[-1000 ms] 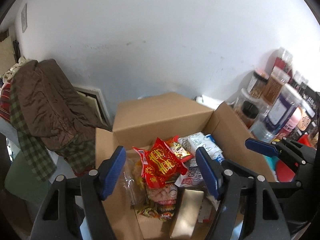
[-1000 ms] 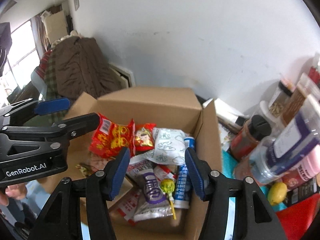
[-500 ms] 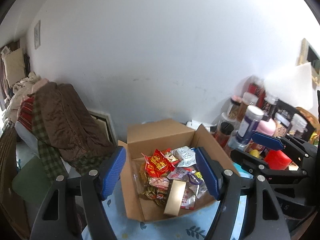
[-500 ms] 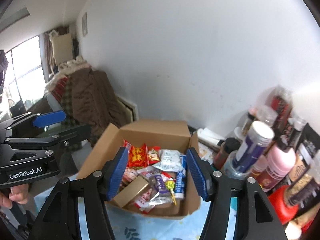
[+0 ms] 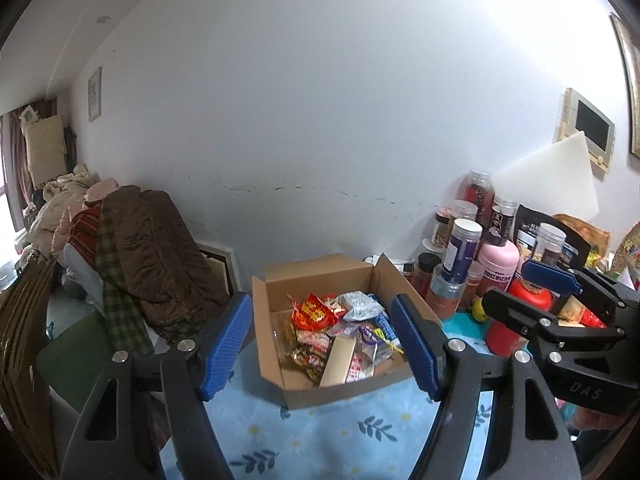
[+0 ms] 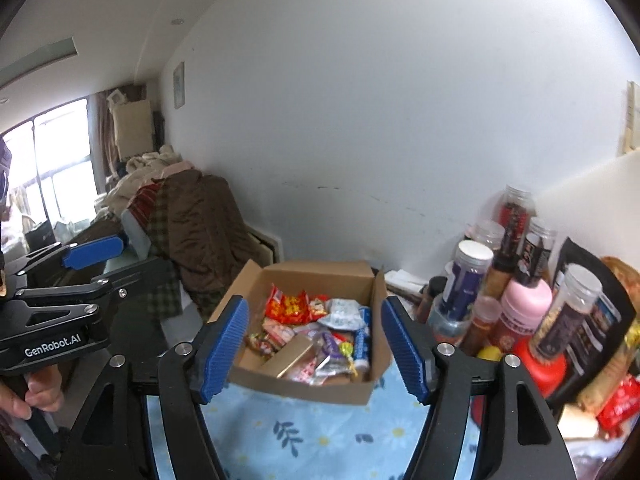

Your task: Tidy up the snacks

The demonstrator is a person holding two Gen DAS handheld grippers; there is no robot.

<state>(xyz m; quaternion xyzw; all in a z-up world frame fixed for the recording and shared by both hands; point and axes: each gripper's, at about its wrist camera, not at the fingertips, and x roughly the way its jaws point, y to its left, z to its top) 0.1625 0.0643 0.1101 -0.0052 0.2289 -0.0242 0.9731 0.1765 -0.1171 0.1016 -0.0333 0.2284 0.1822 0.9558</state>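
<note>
Where wall (image 5: pixel 320 140) ends: blue floral tablecloth (image 5: pixel 352 436).

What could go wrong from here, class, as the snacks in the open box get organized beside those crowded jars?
1. The tall jars stand packed close beside the cardboard box; a reaching right gripper could topple them.
2. Snacks are heaped loosely; lifting the gold box may drag neighbouring packets out.

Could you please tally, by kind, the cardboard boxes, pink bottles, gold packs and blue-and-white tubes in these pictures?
cardboard box: 1
pink bottle: 1
gold pack, lying in the box: 1
blue-and-white tube, lying in the box: 1
Total: 4
</note>
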